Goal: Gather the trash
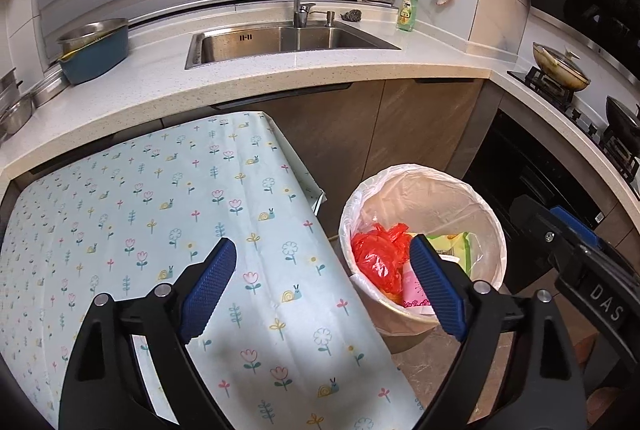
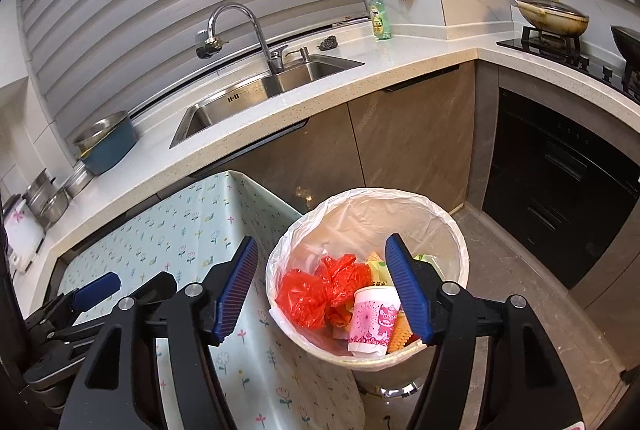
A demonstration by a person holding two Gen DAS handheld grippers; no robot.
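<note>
- Trash is seen inside the lined bin (image 2: 452,226) on the floor, just beside the right edge of the table (image 1: 160,197) w/ the floral cloth; no loose trash is seen on the cloth in either view.
- Contents: crumpled red plastic bag (image 2: 320,286) toward the bin's left side, pink printed paper cup (image 2: 374,320) lying on its side near the front rim, green-yellow wrapper (image 1: 456,250) toward the back-right, orange item partly hidden under the cup.
- Handling, judged: all light. Red bag is soft and slippery, so a bunched fold would be the best hold. Cup is thin-walled and crushes easily, so it is best pinched across the rim or body w/ little force. Wrapper is flat and limp, best taken by an edge.
- Liner is thin film folded over the rim; approx. the easiest hold for lifting the lot out, if that is the next step, is gathered liner at the rim.
- Left gripper (image 1: 322,288): spread wide, nothing held; left finger over the cloth, right finger over the bin's near rim, red bag between them but lower down.
- Right gripper (image 2: 326,294): also spread wide and holding nothing; hangs above the bin, red bag and cup below and between the fingers, no contact seen.
- Left gripper is visible at the right-wrist view's left edge, over the table.
</note>
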